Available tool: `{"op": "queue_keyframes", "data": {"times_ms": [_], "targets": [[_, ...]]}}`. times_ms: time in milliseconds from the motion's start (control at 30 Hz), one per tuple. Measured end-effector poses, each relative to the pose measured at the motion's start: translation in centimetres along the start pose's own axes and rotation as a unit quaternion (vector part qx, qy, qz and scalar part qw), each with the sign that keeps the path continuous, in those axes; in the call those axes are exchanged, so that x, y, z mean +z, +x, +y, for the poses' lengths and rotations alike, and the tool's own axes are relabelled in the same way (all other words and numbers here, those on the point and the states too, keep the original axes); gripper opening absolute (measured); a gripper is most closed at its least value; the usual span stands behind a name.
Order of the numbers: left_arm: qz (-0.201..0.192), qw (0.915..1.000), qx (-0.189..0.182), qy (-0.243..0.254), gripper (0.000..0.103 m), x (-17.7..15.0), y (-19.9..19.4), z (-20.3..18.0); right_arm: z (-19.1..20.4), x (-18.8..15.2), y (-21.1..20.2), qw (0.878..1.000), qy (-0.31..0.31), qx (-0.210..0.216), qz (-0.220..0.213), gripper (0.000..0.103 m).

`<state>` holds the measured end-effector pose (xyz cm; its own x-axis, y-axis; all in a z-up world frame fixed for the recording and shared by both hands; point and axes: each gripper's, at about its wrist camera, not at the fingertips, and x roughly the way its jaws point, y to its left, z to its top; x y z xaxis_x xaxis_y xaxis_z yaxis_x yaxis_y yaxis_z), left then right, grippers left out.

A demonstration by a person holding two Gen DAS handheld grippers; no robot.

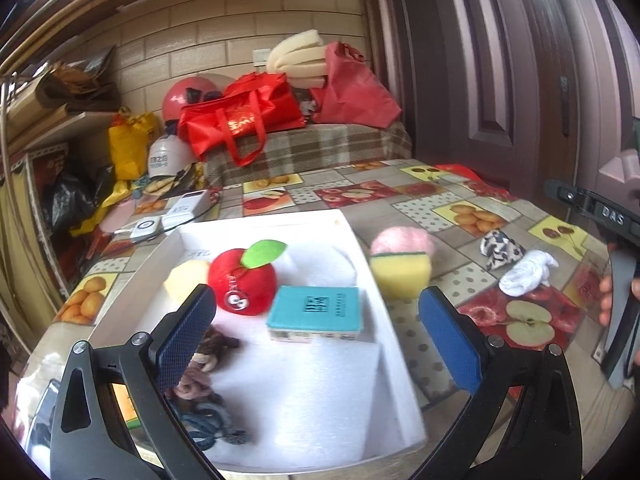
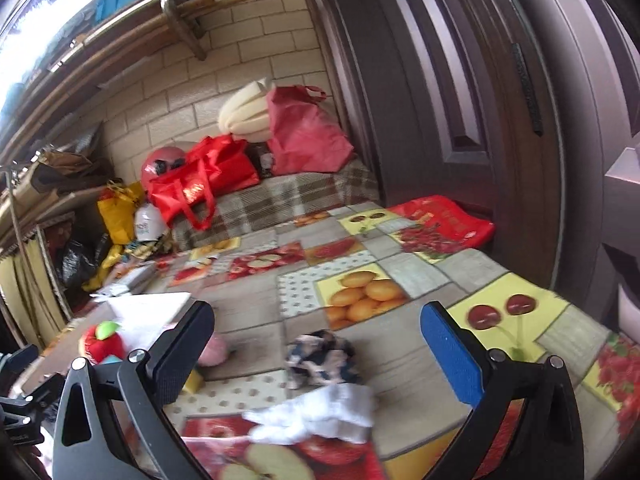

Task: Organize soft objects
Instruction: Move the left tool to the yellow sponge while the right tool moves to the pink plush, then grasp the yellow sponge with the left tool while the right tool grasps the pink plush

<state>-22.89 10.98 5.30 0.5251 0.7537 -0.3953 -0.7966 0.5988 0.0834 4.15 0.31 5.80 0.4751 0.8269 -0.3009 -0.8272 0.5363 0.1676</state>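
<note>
White foam lines the tray (image 1: 394, 364) on the fruit-patterned tabletop (image 1: 472, 212), and several soft things are already gathered in it: a red plush apple (image 1: 242, 286), a teal pack (image 1: 316, 312), a pale round sponge (image 1: 186, 284) at the far left and a heap of hair ties (image 1: 200, 380) at the near left. Left outside, to the right of the tray, are a yellow sponge (image 1: 400, 276) with a pink puff (image 1: 402, 240) just behind it, a patterned cloth (image 1: 502, 250) and a white sock (image 1: 526, 274). The left tool (image 1: 316, 332) is held over the tray with its jaws spread wide and nothing between them; the right tool (image 2: 316, 348) is likewise wide open and empty, poised above the sock (image 2: 320, 412) and the cloth (image 2: 322, 360). A likely slip is judged to lie there: the sock and cloth lie almost touching, so both could be pinched at once, or only a loose fold caught and the piece dropped short of the tray. The limp sock could also be dragged across the tabletop instead of lifted. The tray's contents and the yellow sponge are shown fully only by the left view, where the right tool appears merely as a dark handle at the edge; the sock's position between the right tool's jaws is shown only by the right view, though blurred, and there the tray is reduced to a corner and the apple (image 2: 102, 344).
</note>
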Motion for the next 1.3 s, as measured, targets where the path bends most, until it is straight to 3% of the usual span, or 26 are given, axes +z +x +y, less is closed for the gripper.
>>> {"op": "queue_keyframes", "data": {"times_ms": [167, 267, 400, 533, 600, 733, 867, 933, 1033, 1067, 1100, 1300], "targets": [[-0.002, 0.9997, -0.024, 0.01, 0.102, 0.3, 0.1, -1.4, -2.6, 0.6, 0.5, 0.999, -0.016, -0.031, 0.015, 0.103], [-0.002, 0.9991, -0.035, -0.022, 0.102, 0.3, 0.2, -0.3, -0.7, 0.2, 0.4, 0.997, -0.072, 0.026, 0.026, 0.103], [-0.002, 0.9971, -0.035, -0.068, 0.102, 0.2, 0.2, 1.4, 4.6, -1.4, 0.9, 0.981, -0.142, 0.121, 0.061, 0.103], [-0.005, 0.9974, -0.033, -0.063, 0.102, 0.3, 0.1, 1.2, 9.4, -2.5, 4.3, 0.953, -0.218, 0.168, 0.125, 0.103], [-0.006, 0.9972, -0.034, -0.066, 0.102, 0.3, 0.0, 1.3, 11.3, -2.9, 6.3, 0.934, -0.27, 0.185, 0.143, 0.103], [-0.004, 0.9962, -0.038, -0.078, 0.102, 0.3, 0.1, 1.8, 14.3, -3.8, 8.7, 0.892, -0.378, 0.2, 0.146, 0.103], [-0.003, 0.9959, -0.039, -0.081, 0.102, 0.3, 0.1, 2.0, 16.3, -4.5, 11.1, 0.862, -0.424, 0.22, 0.171, 0.103], [-0.002, 0.9959, -0.04, -0.081, 0.102, 0.3, 0.2, 2.0, 17.1, -4.9, 12.5, 0.852, -0.438, 0.219, 0.185, 0.103], [-0.001, 0.9956, -0.041, -0.084, 0.102, 0.3, 0.2, 2.1, 17.8, -5.5, 13.5, 0.848, -0.438, 0.22, 0.203, 0.102], [-0.001, 0.9955, -0.041, -0.085, 0.102, 0.3, 0.2, 2.1, 17.7, -5.4, 13.5, 0.85, -0.429, 0.223, 0.209, 0.094], [-0.001, 0.9954, -0.042, -0.086, 0.102, 0.3, 0.1, 2.1, 17.6, -5.4, 13.3, 0.851, -0.425, 0.223, 0.215, 0.073], [-0.003, 0.9956, -0.043, -0.083, 0.102, 0.3, 0.1, 2.1, 13.5, -4.0, 6.9, 0.869, -0.388, 0.235, 0.2, 0.07]]}}
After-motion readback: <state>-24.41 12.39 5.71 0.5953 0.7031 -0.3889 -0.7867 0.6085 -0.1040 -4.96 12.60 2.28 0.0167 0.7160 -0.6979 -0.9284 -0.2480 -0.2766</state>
